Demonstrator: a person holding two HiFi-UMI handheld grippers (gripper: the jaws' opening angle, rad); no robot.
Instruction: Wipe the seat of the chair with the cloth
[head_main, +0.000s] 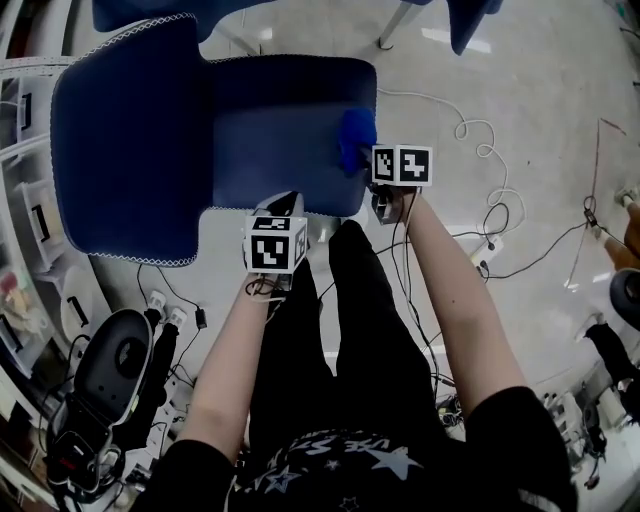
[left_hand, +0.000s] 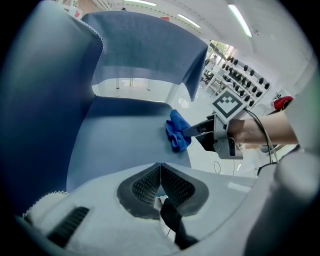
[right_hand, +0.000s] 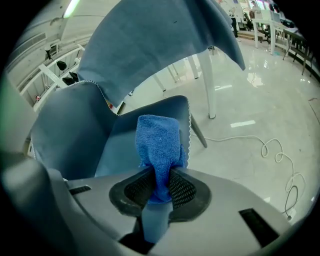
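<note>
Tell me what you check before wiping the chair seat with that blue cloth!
1. Blue cloth pinched between the right gripper's fingers: ok.
2. Cloth pressed onto the chair seat: cannot tell. It sits at the seat's right edge, but contact isn't clear.
3. Seat free of other things: ok.
4. Left gripper shut, empty and apart from the cloth: ok.

Seat (head_main: 285, 125) lies open, walled by backrest (head_main: 125, 140) at left.
</note>
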